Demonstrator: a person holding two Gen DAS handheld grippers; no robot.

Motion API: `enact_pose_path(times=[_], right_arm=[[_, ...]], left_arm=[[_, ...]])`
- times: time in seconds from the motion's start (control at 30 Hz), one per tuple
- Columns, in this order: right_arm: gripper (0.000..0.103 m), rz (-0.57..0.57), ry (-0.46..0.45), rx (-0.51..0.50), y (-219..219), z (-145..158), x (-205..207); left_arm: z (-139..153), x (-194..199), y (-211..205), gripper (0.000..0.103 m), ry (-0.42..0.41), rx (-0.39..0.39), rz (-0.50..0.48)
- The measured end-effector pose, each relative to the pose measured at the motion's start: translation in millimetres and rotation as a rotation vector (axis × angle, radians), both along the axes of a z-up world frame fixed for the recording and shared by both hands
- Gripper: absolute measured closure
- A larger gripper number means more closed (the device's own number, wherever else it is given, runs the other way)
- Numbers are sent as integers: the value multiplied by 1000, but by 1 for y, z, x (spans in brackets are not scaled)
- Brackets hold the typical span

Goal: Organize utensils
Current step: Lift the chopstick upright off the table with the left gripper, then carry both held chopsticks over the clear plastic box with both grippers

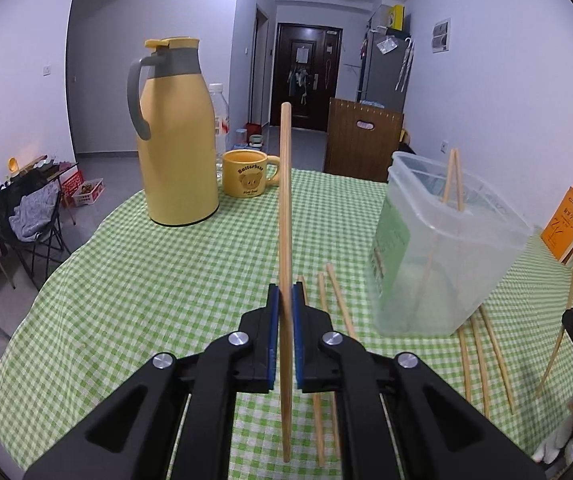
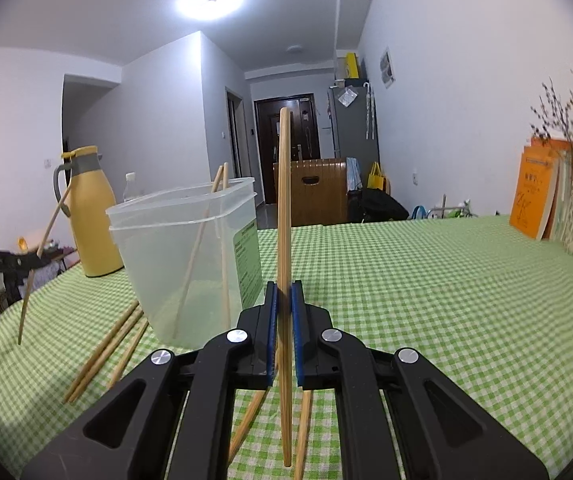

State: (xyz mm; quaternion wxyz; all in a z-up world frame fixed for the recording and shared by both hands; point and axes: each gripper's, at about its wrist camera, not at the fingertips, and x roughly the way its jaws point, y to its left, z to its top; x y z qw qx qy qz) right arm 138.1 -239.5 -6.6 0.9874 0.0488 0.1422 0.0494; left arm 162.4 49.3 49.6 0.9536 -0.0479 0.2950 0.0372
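With each black two-finger gripper, left point(image 1: 285, 300) and right point(image 2: 285, 300), clamped on an upright wooden chopstick point(image 1: 285, 216) above the green checked table point(image 1: 166, 280), delivery into the clear plastic tub point(image 1: 446, 248) near the table's middle comes next, tips lowered inside its rim.

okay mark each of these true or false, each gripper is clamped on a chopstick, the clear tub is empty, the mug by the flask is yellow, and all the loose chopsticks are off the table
1. Left gripper and right gripper each clamp a chopstick. True.
2. The clear tub is empty. False: two chopsticks lean inside.
3. The mug beside the flask is yellow. True.
4. No loose chopsticks remain on the tablecloth. False: several loose chopsticks lie by the tub.
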Motion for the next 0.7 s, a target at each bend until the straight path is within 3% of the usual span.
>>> enact_pose_path(times=[0.37, 0.7], right_arm=[[96, -4, -13, -18, 8, 15, -9], [96, -4, -67, 9, 8, 47, -7]], left_arm=[[21, -20, -9, 99, -90, 19, -13], [43, -22, -25, 99, -149, 28, -59]])
